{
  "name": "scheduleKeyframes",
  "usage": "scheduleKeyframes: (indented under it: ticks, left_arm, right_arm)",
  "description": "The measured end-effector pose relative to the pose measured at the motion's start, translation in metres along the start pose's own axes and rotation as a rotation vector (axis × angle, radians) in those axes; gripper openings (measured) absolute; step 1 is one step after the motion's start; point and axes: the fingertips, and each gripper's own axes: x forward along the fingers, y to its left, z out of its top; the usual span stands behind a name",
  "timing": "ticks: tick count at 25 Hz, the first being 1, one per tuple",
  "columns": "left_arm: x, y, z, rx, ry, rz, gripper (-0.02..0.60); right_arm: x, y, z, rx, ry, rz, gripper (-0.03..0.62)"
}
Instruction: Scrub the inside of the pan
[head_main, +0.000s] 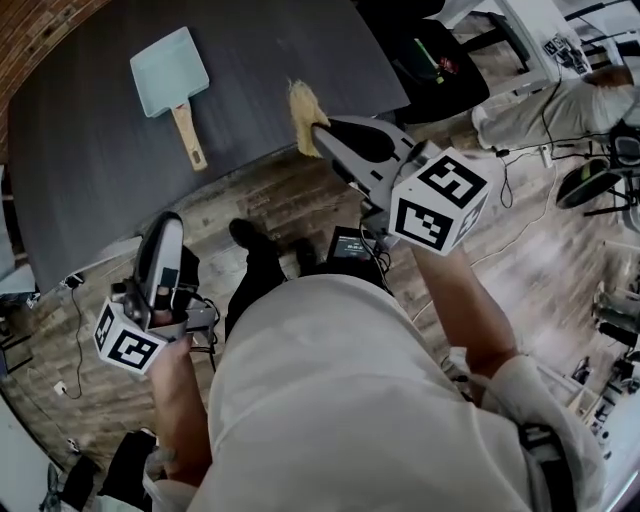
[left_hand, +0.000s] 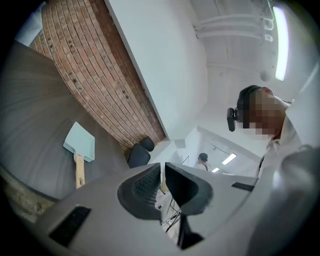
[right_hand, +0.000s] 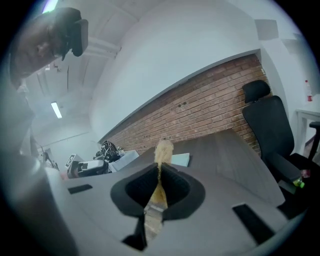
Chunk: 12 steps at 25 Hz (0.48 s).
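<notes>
A pale blue square pan (head_main: 168, 70) with a wooden handle (head_main: 188, 135) lies flat on the dark grey table (head_main: 90, 190), near its far left. My right gripper (head_main: 318, 128) hangs over the table's near edge, right of the pan, shut on a tan scrub pad (head_main: 304, 108) that sticks out past its tips. In the right gripper view the scrub pad (right_hand: 161, 152) is pinched between the jaws (right_hand: 159, 172), with the pan (right_hand: 181, 159) just behind it. My left gripper (head_main: 167, 225) is off the table, over the floor, shut and empty (left_hand: 162, 172); the pan (left_hand: 80, 142) lies far left of it.
A black office chair (head_main: 430, 60) stands at the table's right end. A brick wall (left_hand: 95, 75) runs behind the table. Cables and gear lie on the wooden floor (head_main: 540, 240), where a person (head_main: 560, 110) is at the right.
</notes>
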Motion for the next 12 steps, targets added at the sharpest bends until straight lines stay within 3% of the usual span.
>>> scheduleKeyframes:
  ticks: [6,12]
  left_arm:
    - [-0.021,-0.040,-0.032,0.002,-0.005,0.017,0.037]
    - [-0.020,-0.055,-0.040,0.006,-0.013,0.011,0.037]
  right_arm:
    - [-0.036,0.016,-0.019,0.068,-0.023,0.054,0.031]
    - [-0.046,0.018,-0.018,0.063,-0.034,0.073,0.031]
